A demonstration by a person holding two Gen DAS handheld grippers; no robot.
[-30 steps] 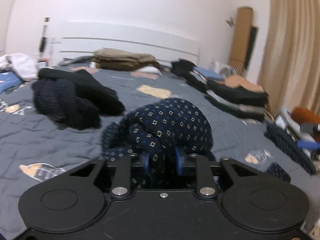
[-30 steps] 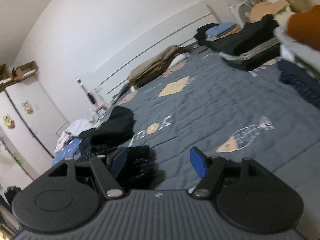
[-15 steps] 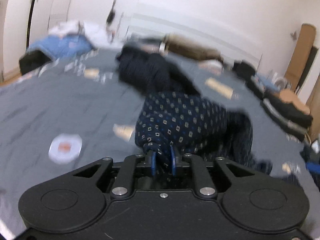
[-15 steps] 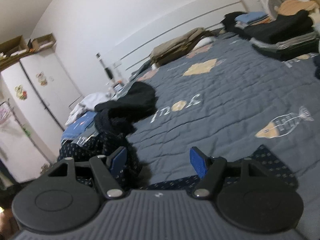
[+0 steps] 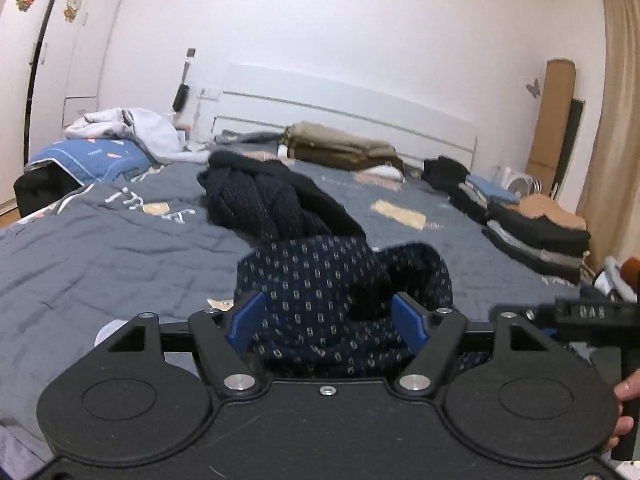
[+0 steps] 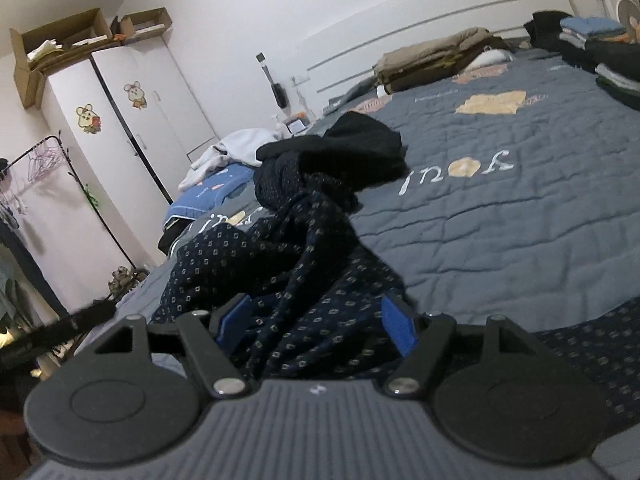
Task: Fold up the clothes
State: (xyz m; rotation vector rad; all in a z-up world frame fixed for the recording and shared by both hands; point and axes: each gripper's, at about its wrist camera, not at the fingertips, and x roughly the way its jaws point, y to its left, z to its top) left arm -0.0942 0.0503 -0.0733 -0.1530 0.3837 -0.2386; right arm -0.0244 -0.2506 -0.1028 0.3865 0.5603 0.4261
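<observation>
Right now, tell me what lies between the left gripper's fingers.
The navy patterned garment, bunched up between the open left gripper's blue pads; the left wrist view shows it.

Left gripper (image 5: 327, 322): matte black housing showing two round recessed discs, one each side, black linkage arms running forward, silver pivot screws at the arm bases, one small screw sitting on the centreline. Fingers (image 5: 245, 317) wearing blue pads. Right gripper (image 6: 316, 323): same black linkage, discs and silver pivots, but the rear cover is showing grey and ribbed with a small centre mark; fingers (image 6: 399, 322) also carrying blue pads. A hand (image 5: 625, 408) is showing at the left view's right edge, only fingertips visible, no sleeve in sight.
</observation>
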